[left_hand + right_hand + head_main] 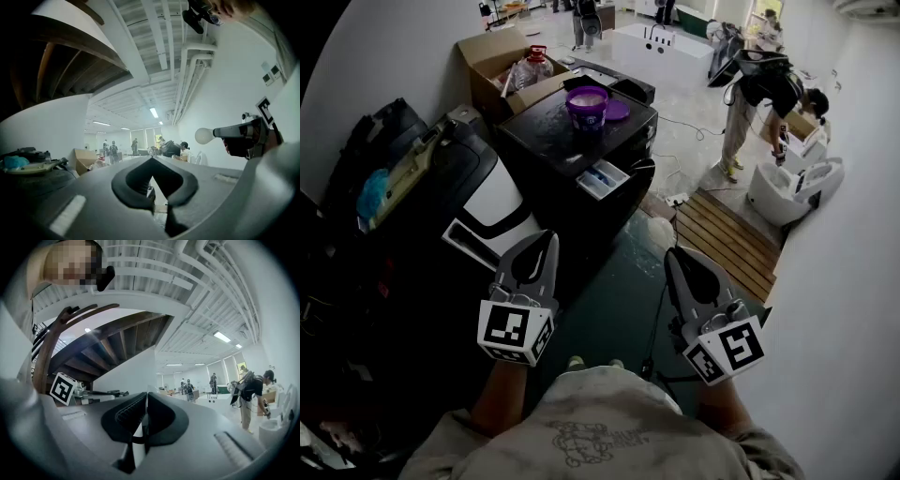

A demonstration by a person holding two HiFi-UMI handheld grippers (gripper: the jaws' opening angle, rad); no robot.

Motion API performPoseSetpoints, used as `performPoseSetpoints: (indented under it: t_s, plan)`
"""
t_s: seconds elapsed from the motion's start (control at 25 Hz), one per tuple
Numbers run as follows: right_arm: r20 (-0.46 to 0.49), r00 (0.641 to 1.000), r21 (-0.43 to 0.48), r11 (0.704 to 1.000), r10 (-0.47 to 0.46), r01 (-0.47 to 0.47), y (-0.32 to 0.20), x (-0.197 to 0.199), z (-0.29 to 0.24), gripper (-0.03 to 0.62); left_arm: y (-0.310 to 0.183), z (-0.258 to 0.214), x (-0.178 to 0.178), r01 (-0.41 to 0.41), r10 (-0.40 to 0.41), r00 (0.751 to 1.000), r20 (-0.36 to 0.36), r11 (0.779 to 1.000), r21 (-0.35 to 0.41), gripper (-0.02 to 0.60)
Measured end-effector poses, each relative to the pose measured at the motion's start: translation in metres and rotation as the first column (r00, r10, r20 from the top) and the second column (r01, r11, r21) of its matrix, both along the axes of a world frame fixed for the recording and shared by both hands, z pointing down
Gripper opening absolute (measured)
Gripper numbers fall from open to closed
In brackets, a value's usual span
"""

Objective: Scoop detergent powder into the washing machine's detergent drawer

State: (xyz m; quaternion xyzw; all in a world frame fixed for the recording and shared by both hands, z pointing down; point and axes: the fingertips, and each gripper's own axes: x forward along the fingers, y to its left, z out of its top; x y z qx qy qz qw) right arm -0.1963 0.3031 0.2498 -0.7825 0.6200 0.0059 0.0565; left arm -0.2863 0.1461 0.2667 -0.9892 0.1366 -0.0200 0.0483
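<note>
A black washing machine (546,131) stands ahead of me in the head view. On its top sits an open purple tub (587,106) with pale powder inside, its purple lid (618,111) lying beside it. The white detergent drawer (603,179) is pulled out at the machine's front right corner. My left gripper (547,241) and right gripper (674,256) hang low in front of the machine, well short of it, both shut and holding nothing. In the left gripper view the jaws (152,160) meet at their tips; in the right gripper view the jaws (146,395) are pressed together.
A white-and-black machine (484,211) stands to the left. A cardboard box (492,58) with a water bottle (531,66) is behind it. A wooden pallet (727,242), white toilets (792,184) and a bending person (762,94) are to the right. A cable (654,309) runs over the floor.
</note>
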Motion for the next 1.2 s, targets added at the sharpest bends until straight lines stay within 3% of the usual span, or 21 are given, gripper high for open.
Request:
performPoseSetpoints:
  t_s: [0.8,1.2]
  plan:
    - [0.033,0.999,0.006,1.0,-0.014,0.014,0.022,-0.007,0.006,0.037,0.02,0.008,-0.014,0.026,-0.026,0.999,0.027,1.0,-0.005,0.0]
    - [0.035,0.999,-0.009,1.0,-0.002,0.002,0.013,0.01,0.014,0.037,0.012,0.019,0.003,0.013,-0.012,0.999,0.043,1.0,-0.012,0.0]
